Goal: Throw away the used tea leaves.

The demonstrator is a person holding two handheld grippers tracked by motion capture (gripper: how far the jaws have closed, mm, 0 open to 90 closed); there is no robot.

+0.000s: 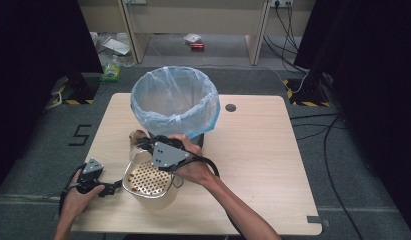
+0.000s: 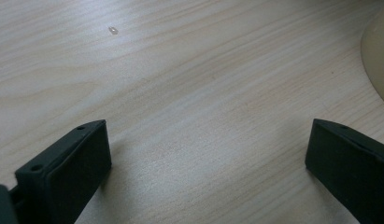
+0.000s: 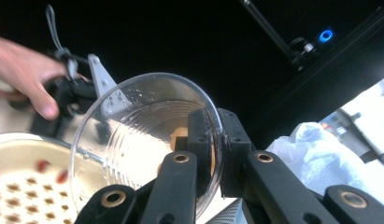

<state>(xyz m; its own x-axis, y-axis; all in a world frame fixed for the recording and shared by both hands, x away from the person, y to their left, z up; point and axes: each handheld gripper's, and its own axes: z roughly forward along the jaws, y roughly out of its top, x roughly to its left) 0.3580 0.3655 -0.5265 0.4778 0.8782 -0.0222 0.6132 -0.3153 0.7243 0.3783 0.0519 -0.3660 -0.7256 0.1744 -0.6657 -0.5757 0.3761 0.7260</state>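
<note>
A cream colander [image 1: 145, 177] with many holes sits in a cream pot near the table's front left. My right gripper [image 1: 145, 145] is shut on the rim of a clear glass bowl [image 1: 138, 136], held tipped on its side above the colander's far edge. In the right gripper view the jaws of that gripper [image 3: 216, 135] pinch the bowl [image 3: 133, 135] wall, and a few red bits lie in the colander [image 3: 21, 186]. My left gripper [image 1: 118, 187] rests low beside the pot, open. Its jaws [image 2: 206, 154] stand wide apart over bare wood, with the pot's side [image 2: 379, 56] at the right.
A bin lined with a blue bag [image 1: 174, 100] stands at the table's back, just behind the bowl. The wooden table [image 1: 253, 150] has a cable hole [image 1: 230, 107] to the right of the bin. A small crumb [image 2: 113, 30] lies on the wood.
</note>
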